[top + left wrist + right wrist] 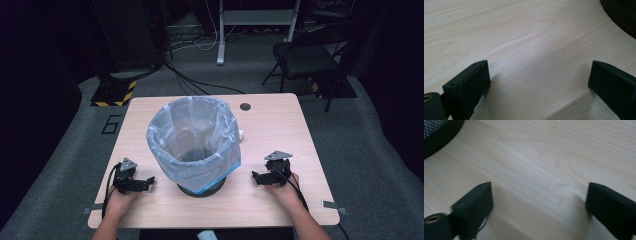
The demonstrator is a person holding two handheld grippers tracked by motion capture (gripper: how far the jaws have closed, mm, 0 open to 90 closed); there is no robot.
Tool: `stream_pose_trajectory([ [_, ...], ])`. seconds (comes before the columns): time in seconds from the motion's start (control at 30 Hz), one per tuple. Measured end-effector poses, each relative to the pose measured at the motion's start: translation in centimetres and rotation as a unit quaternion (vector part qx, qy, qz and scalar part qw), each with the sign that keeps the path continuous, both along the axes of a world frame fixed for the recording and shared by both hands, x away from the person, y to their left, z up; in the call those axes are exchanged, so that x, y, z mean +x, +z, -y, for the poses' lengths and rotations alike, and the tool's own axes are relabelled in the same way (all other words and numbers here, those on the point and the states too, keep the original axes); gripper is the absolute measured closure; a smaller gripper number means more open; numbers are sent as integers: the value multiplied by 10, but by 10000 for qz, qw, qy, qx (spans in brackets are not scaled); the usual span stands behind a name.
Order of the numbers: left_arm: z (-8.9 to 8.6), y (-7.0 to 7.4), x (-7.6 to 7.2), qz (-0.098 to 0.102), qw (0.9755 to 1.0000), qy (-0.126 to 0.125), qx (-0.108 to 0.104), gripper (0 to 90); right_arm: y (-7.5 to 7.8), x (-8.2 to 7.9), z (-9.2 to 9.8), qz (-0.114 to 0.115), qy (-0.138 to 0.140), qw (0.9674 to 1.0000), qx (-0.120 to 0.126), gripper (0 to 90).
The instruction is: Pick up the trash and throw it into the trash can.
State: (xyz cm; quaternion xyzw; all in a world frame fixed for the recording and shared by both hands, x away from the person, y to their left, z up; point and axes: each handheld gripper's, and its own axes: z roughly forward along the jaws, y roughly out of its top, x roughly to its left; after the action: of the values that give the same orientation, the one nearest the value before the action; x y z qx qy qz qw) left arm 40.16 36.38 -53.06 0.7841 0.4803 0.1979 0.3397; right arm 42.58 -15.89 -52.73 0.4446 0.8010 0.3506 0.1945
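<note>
A black mesh waste bin stands in the middle of the wooden table, lined with a pale blue plastic bag folded over its rim. My left gripper rests on the table to the bin's left, open, with bare wood between its jaws. My right gripper rests to the bin's right, also open over bare wood. The bin's dark base shows at the top right corner of the left gripper view and at the top left corner of the right gripper view.
A round cable hole sits near the table's far edge. A small white thing peeks out behind the bin. A black folding chair and floor cables lie beyond the table. Metal brackets stick out at the near corners.
</note>
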Motion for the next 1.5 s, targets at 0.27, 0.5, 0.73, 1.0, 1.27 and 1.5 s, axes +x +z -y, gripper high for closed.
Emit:
stream_pose_trajectory([
  [0.27,1,0,-1,20,10000,13,16,37,4,2,4,-64,106,9999,-3,291],
  [0.5,1,0,-2,16,10000,-24,10,37,16,2,1,-225,173,9996,15,338],
  [0.73,2,0,-2,-2,10000,-40,17,37,32,4,-2,-85,326,9994,48,341],
  [1.0,3,0,-3,19,10000,-80,16,37,53,20,-2,88,379,9990,215,338],
  [1.27,4,0,-3,17,9999,-140,34,37,65,37,-9,133,456,9985,287,336],
  [1.5,4,0,-3,18,9999,-140,27,36,64,60,-22,102,475,9984,298,321],
])
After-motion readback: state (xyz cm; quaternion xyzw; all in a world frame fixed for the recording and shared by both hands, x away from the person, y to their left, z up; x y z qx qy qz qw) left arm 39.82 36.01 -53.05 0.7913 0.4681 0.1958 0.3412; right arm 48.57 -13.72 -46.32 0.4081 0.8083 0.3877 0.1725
